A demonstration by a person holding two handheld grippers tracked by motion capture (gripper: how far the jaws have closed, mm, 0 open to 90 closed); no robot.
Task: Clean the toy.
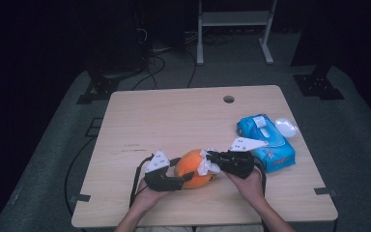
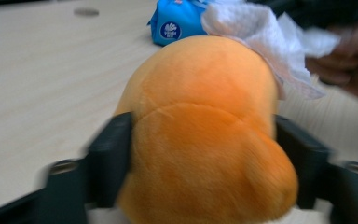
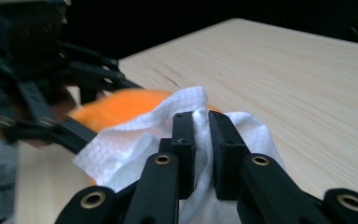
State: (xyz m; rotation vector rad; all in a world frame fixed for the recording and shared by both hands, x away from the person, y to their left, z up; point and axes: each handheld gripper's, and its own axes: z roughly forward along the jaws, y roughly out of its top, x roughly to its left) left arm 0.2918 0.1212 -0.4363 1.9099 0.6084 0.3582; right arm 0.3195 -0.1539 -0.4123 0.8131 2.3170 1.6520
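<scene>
An orange plush toy point(image 1: 193, 170) point(image 2: 205, 121) lies near the table's front edge. My left gripper point(image 1: 184, 174) point(image 2: 205, 144) comes at it from the left, one jaw on each side, pads pressed into the soft body. My right gripper point(image 1: 211, 157) point(image 3: 201, 126) reaches in from the right, shut on a crumpled white wipe point(image 1: 206, 165) point(image 3: 135, 140). The wipe lies against the top right of the toy point(image 3: 121, 105). In the left gripper view the wipe point(image 2: 261, 32) drapes over the toy's far side. The left gripper point(image 3: 51, 93) shows at the upper left of the right gripper view.
A blue pack of wipes point(image 1: 266, 140) point(image 2: 175, 21) lies right of the toy, close behind my right hand point(image 2: 349, 65). A white oval lid point(image 1: 286, 127) sits beside the pack. The table point(image 1: 174, 121) has a cable hole point(image 1: 228, 99) at the back. A metal frame stands beyond it.
</scene>
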